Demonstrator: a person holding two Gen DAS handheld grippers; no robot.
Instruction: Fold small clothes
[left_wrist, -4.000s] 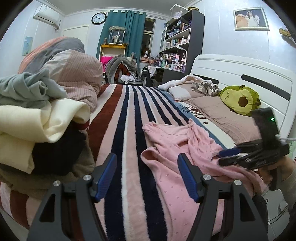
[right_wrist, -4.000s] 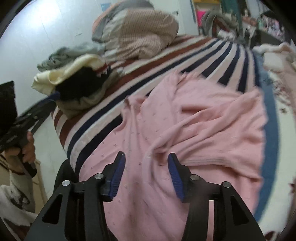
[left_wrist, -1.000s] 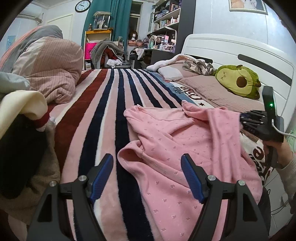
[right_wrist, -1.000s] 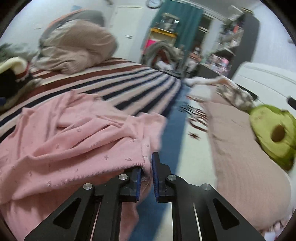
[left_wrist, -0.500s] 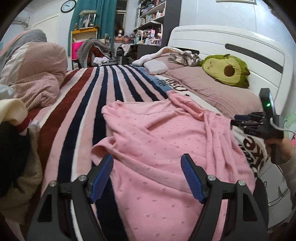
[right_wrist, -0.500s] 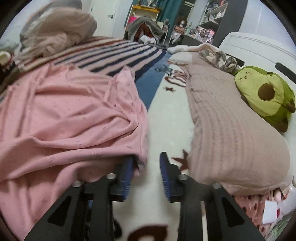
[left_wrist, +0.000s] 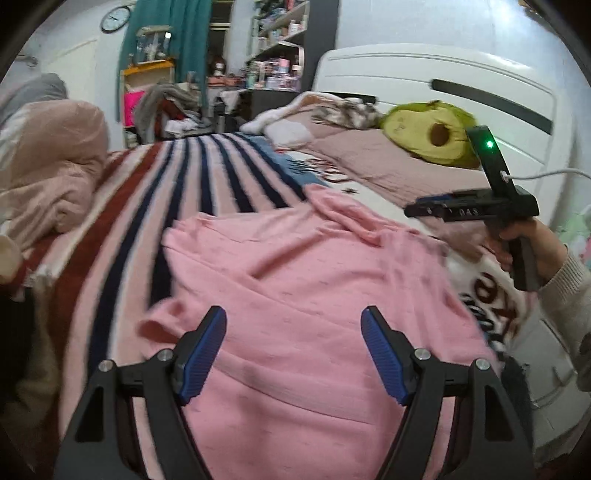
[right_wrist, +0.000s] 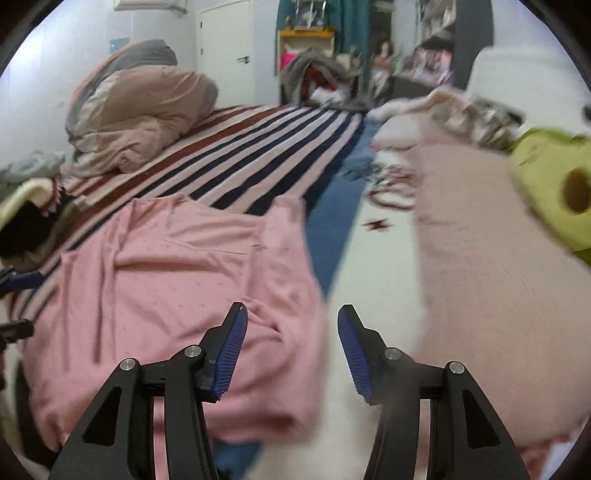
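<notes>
Fingers (left_wrist: 202, 354) of both our grippers are standing spread apart and pinching nothing. We are holding the left gripper (left_wrist: 293, 352) low over the near part of the pink knit top (left_wrist: 295, 280), which is lying spread but rumpled on the striped blanket (left_wrist: 192, 173) of the bed, with cloth filling the whole gap between its blue pads. We are holding the right gripper (right_wrist: 291, 349) at the top's right-hand border: in the right wrist view its left finger is sitting over pink cloth and its right finger is sitting over the white printed sheet (right_wrist: 384, 266), so the garment's edge is running up between the two fingers, away from us.

We are reading the top's long axis as running away from us, towards the foot of the bed, with a loose flap, perhaps a sleeve, trailing off at the far right (left_wrist: 332, 206). That right edge is the relation the next move is turning on, in our judgement: the right gripper is the nearer one to it, and the cloth lies just left and ahead of its fingers. The left gripper is the nearer one to the near left corner (left_wrist: 159, 321), which is curling under. The avocado plush (left_wrist: 432, 133) and the heaped duvet (right_wrist: 140, 107) are lying well apart from the work. Both views are blurring somewhat, so we cannot tell whether any pad is touching the fabric.
</notes>
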